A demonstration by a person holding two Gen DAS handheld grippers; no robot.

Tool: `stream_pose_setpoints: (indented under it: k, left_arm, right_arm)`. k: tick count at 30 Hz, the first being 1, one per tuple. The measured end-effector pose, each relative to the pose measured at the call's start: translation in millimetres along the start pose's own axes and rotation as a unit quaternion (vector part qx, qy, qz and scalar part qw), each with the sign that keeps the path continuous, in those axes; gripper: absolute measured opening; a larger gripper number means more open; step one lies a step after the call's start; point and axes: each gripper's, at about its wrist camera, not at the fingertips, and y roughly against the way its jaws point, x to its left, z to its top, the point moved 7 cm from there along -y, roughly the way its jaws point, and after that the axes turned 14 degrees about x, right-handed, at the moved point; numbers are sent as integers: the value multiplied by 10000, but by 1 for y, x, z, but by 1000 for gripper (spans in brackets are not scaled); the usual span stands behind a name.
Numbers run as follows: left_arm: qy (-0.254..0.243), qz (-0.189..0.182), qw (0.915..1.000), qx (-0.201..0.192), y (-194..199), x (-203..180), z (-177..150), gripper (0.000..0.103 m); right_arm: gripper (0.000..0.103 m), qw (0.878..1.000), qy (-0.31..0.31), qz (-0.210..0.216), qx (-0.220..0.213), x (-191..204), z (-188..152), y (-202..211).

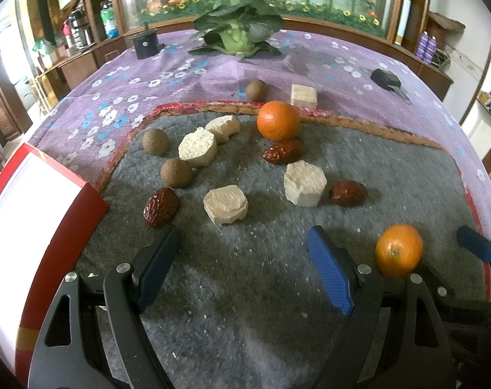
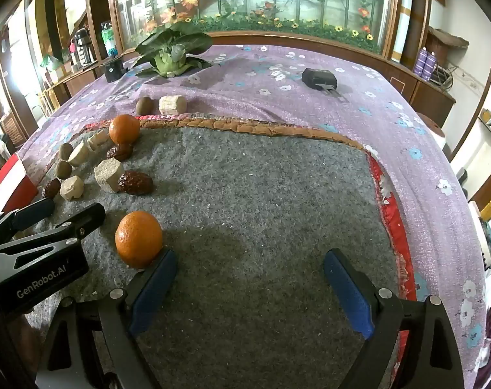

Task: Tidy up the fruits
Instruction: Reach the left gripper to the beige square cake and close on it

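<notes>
On the grey felt mat (image 1: 245, 291) lie two oranges, three red dates, brown round fruits and several beige blocks. The near orange (image 1: 399, 249) (image 2: 138, 238) sits just outside the left finger of my right gripper (image 2: 251, 278), which is open over bare mat. The far orange (image 1: 277, 120) rests at the mat's back edge by a date (image 1: 282, 150). My left gripper (image 1: 245, 253) is open with nothing between its fingers. A date (image 1: 161, 206) and a beige block (image 1: 225, 205) lie just ahead of it.
A red and white box (image 1: 34, 210) stands at the mat's left. On the purple flowered cloth (image 2: 407, 113) behind are a brown fruit (image 1: 256, 90), a beige block (image 1: 303, 96), a bok choy (image 1: 239, 32), a black plug (image 1: 386, 79) and a small black device (image 1: 145, 43).
</notes>
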Motion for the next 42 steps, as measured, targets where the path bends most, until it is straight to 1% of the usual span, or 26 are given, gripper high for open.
stream_pose_setpoints:
  k: [3,5,8,10,13,15,17,18,21,24,26,30,33,39,40,42]
  left_arm:
    - [-65,-83,9999,97,6,3,-1,82]
    - [-93,-97,9999,95,7,-1,-7,82]
    - [-103,-113,9998,123,16,5,-15,82]
    - [-104,-234,9996,104,25,11,-22,82]
    - [-8,-309,9995,-1,39,30,-29,82]
    - [10,-255,9996,-76,49,45,-34,82]
    - [103,-188,9997,-79,54,60,-39,82]
    - [145,-215,9996,-57,55,66,-41,82]
    - [298,-475,9984,61,53,82,-49,82]
    - [439,-679,9967,0,55,89,-53,82]
    - [403,-749,9964,-42,57,88,-52,82]
    - [146,-588,9981,-93,58,81,-52,82]
    - [66,-530,9984,-210,58,82,-53,82]
    - [-160,-255,9993,-215,51,81,-51,82]
    - [-216,-204,9993,-222,50,80,-50,80]
    - [-307,-172,9992,-173,46,78,-51,65]
  right_arm:
    - [92,10000,30,-10,14,0,0,0]
    - [92,10000,71,-40,14,1,-2,6]
    - [92,9998,136,-119,-50,0,-4,18]
    - [92,9996,199,-96,-147,-1,-5,29]
    - [92,9991,330,-76,-259,2,-7,42]
    - [91,9984,456,-17,-340,8,-8,51]
    - [91,9975,568,96,-397,15,-9,55]
    - [91,9971,616,146,-415,19,-10,57]
    - [91,9956,782,298,-428,31,-12,57]
    - [91,9943,897,348,-467,42,-14,58]
    - [91,9939,919,354,-501,46,-13,60]
    - [91,9938,911,370,-517,46,-13,60]
    - [91,9947,828,407,-451,42,-12,57]
    - [91,9950,755,498,-427,35,-10,57]
    - [91,9949,770,490,-434,35,-10,57]
    - [91,9948,796,479,-427,34,-10,57]
